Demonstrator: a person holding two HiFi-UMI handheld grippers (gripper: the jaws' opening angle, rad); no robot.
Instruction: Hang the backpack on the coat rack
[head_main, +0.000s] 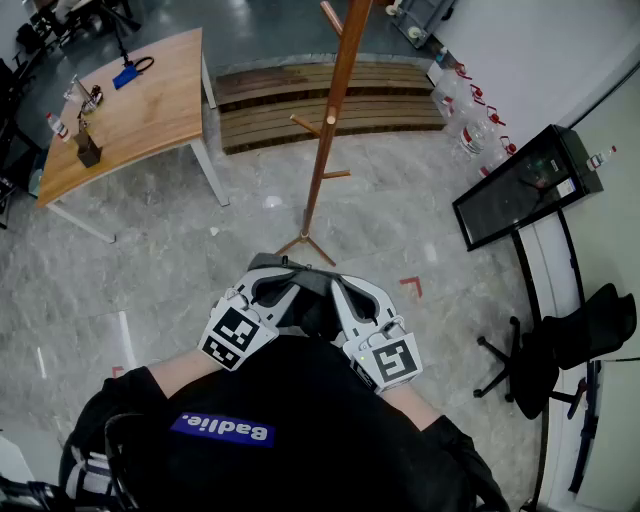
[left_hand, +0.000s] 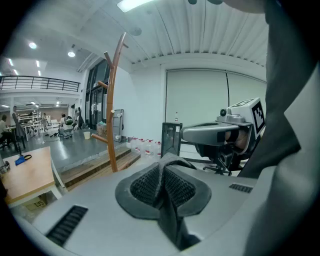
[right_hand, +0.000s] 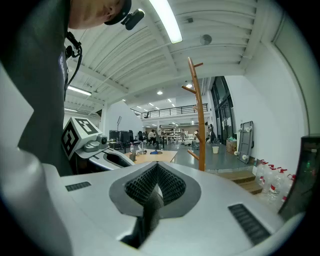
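Two claws pinch narrow, each on a dark strap (left_hand: 171, 220) — left claw (head_main: 272, 283) and right claw (head_main: 342, 290) side by side at the person's chest. The black bulk beneath them is probably the backpack (head_main: 300, 400); the coat rack (head_main: 325, 150) stands ahead on the floor (head_main: 400, 230), apart.

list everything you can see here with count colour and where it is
coat rack: one, brown wood, on the floor ahead
backpack: one, black with a blue label, close below the grippers
strap: one, grey, spanning both grippers
table: one, light wood, upper left
steps: two, dark wood, behind the coat rack
water bottles: several, clear with red caps, by the right wall
screen: one, black, on a stand at right
office chair: one, black, lower right
left gripper: one, grey, shut on the strap
right gripper: one, grey, shut on the strap
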